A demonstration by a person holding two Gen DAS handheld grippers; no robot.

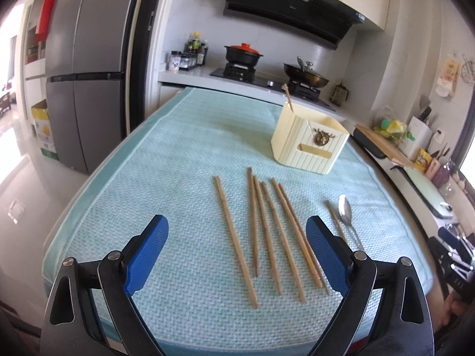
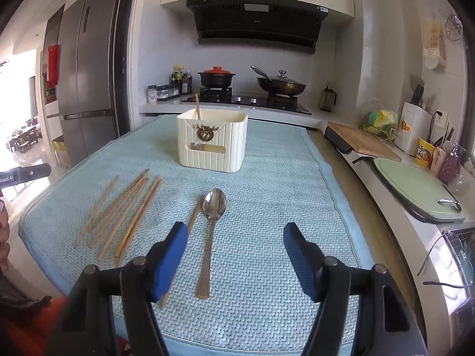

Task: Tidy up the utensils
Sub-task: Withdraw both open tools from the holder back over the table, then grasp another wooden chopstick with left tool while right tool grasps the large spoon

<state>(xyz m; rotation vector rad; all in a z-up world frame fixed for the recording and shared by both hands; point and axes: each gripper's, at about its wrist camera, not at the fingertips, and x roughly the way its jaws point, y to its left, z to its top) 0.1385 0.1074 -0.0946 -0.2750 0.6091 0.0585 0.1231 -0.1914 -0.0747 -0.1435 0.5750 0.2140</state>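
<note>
Several wooden chopsticks point(image 1: 267, 231) lie side by side on a light blue mat point(image 1: 178, 163). My left gripper point(image 1: 237, 222) hovers open just above their near ends, touching none. To their right, a metal spoon point(image 1: 346, 210) rests beside a single chopstick point(image 1: 335, 219). In the right wrist view the spoon point(image 2: 211, 228) lies lengthwise below my open right gripper point(image 2: 236, 228), its handle nearer the left finger point(image 2: 172, 255), which hides part of the single chopstick point(image 2: 194, 213). A cream utensil holder point(image 2: 212, 142) stands farther back with one chopstick point(image 2: 197, 105) upright inside.
Behind the mat runs a counter with a gas stove point(image 2: 246, 99), a red-lidded pot point(image 2: 216, 76) and a lidded wok point(image 2: 281, 84). A fridge point(image 1: 86, 89) stands at the left. The right counter holds a wooden board point(image 2: 365, 142) and a green board point(image 2: 415, 190).
</note>
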